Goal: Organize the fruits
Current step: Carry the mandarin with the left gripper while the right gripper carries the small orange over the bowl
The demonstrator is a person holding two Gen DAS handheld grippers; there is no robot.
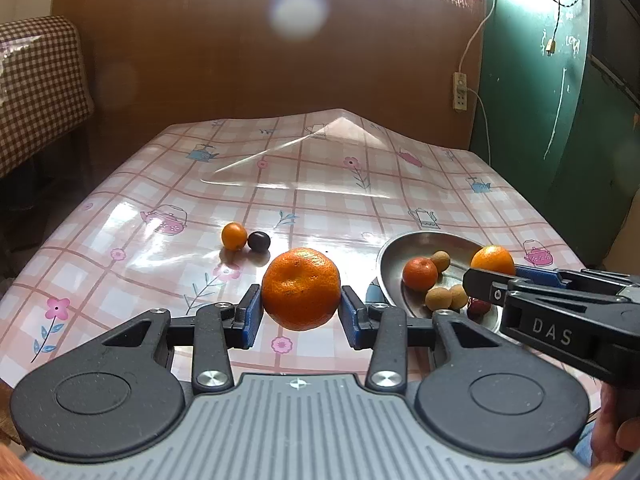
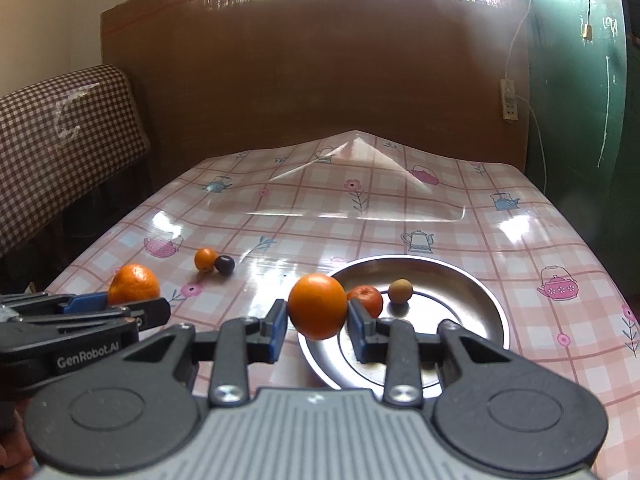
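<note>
— Gripper status? Both hold fruit?
— Yes: left gripper [image 1: 301, 312] pinches a mandarin [image 1: 301, 289]; right gripper [image 2: 317, 330] pinches an orange [image 2: 317, 306] over the steel bowl [image 2: 472, 280], near the bench's right edge, where I'm gathering fruit.

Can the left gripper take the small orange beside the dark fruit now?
Probably not yet. The left gripper is shut on a big orange, so its jaws are full. The path to the small orange beside the dark fruit looks free.
</note>
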